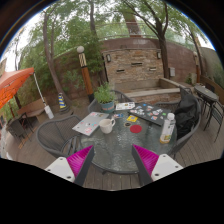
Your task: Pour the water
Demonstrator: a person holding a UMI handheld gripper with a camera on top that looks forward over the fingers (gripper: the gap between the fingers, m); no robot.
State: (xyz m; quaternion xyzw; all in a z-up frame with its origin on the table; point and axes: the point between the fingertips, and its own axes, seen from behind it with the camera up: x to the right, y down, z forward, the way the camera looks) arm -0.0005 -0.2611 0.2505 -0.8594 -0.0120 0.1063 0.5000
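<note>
Gripper (113,160) fingers are standing spread apart with nothing between them, and I am holding it above the near edge of a round glass table (115,150). Beyond the fingers, a red mug (107,126) is sitting near the middle of the table, just beside some papers (88,123). Off to the right, a clear water bottle (167,128) is standing upright near the table's rim. A potted plant (105,97) is resting at the far side, and an open box of small items (152,112) is lying to its right.
</note>
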